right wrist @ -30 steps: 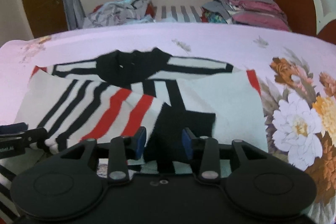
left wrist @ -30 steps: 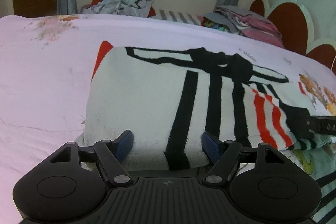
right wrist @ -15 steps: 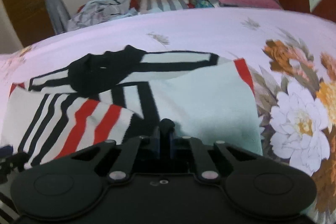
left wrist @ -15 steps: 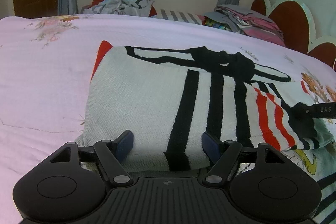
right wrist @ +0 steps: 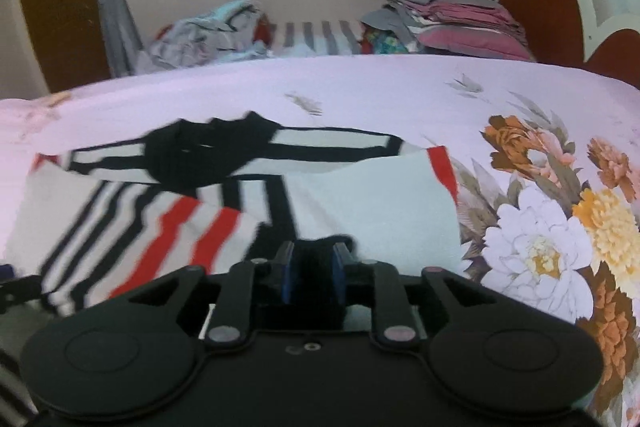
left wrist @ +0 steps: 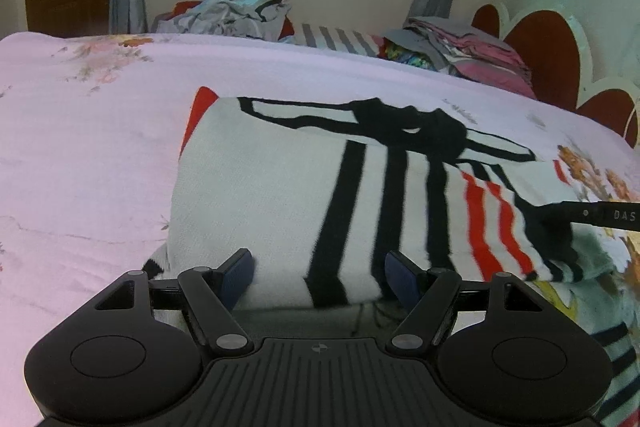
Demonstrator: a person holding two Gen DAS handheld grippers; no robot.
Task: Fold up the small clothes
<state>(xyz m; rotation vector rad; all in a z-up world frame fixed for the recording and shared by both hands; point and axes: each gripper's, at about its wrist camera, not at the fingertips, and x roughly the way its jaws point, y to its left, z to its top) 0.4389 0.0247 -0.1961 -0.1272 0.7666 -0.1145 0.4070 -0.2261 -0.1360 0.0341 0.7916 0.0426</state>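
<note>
A white knit sweater (left wrist: 280,195) with black and red stripes lies flat on the pink bed sheet (left wrist: 80,167), one striped sleeve folded across its body. My left gripper (left wrist: 320,275) stands open at the sweater's near hem, a finger on each side of the cloth. My right gripper (right wrist: 313,275) holds the sleeve's black cuff (right wrist: 316,251), which fills the narrow gap between the pads; its jaws are opening. In the left wrist view one of the right gripper's fingers (left wrist: 600,215) comes in from the right and meets the cuff (left wrist: 556,231). The sweater (right wrist: 380,211) is blurred in the right wrist view.
A loose heap of clothes (left wrist: 232,15) and a folded stack (left wrist: 472,47) sit at the bed's far side under the window. The scalloped headboard (left wrist: 548,55) is at the right. Another striped garment (left wrist: 612,347) lies near the front right. Large printed flowers (right wrist: 540,255) cover the sheet on the right.
My right gripper went from open around the black cuff to closed on it, then shifted a little. The left gripper and the sweater body have stayed put.
</note>
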